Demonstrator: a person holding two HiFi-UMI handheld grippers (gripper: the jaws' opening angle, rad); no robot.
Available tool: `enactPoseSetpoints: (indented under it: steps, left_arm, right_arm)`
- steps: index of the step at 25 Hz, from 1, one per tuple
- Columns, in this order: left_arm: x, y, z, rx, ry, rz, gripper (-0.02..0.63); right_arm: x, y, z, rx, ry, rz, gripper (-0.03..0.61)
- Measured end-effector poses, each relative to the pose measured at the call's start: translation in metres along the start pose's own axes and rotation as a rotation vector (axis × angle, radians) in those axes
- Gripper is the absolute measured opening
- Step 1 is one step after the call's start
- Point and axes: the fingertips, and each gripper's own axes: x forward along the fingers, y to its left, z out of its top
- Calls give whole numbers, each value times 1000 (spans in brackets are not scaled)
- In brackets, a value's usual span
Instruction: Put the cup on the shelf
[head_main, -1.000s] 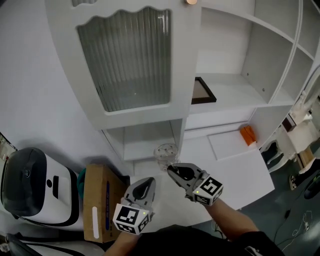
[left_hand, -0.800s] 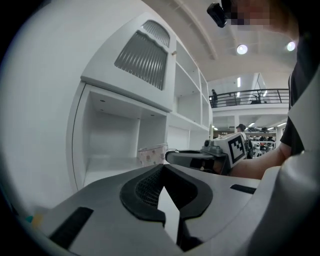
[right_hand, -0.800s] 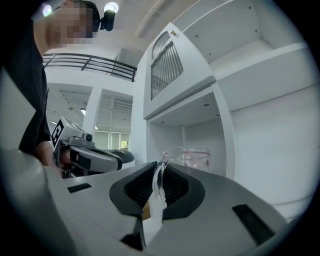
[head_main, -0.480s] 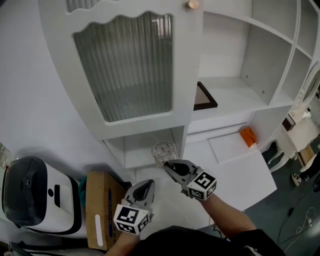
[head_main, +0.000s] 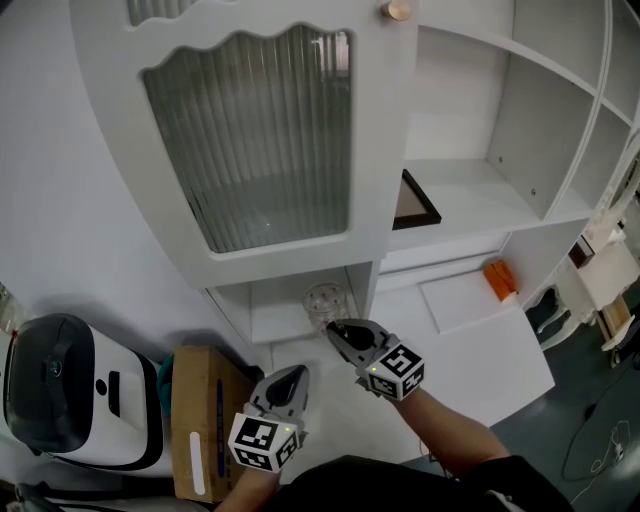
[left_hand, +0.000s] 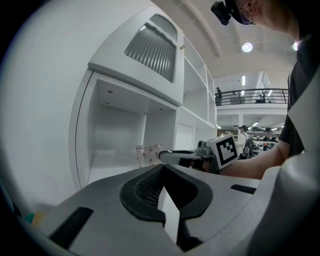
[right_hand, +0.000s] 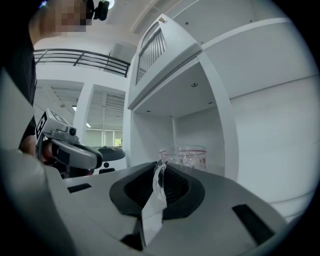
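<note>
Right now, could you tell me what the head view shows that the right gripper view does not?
Only the head view: the cardboard box, an orange item and a dark frame. Only the right gripper view: the right gripper shut on the cup's clear handle. Both: the cup at the low shelf, and the left gripper.
</note>
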Motion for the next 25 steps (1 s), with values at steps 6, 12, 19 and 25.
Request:
enactPoseSetpoints:
  steps: [6, 12, 19, 25]
  left_arm:
    - [4, 8, 0, -15, 0, 13, 11]
    - [1, 11, -2, -31, -3, 25, 11]
    - [-6, 18, -9, -57, 1, 43, 11]
    - [-10, 17, -9, -66, -2, 38, 11]
  right_arm:
    - [10, -9, -7, 27, 48, -59, 31]
    - [15, -19, -23, 81, 122, -122, 31]
    - [28, -23, -29, 155, 179, -131, 32]
    - [6, -22, -33, 221, 166, -191, 41]
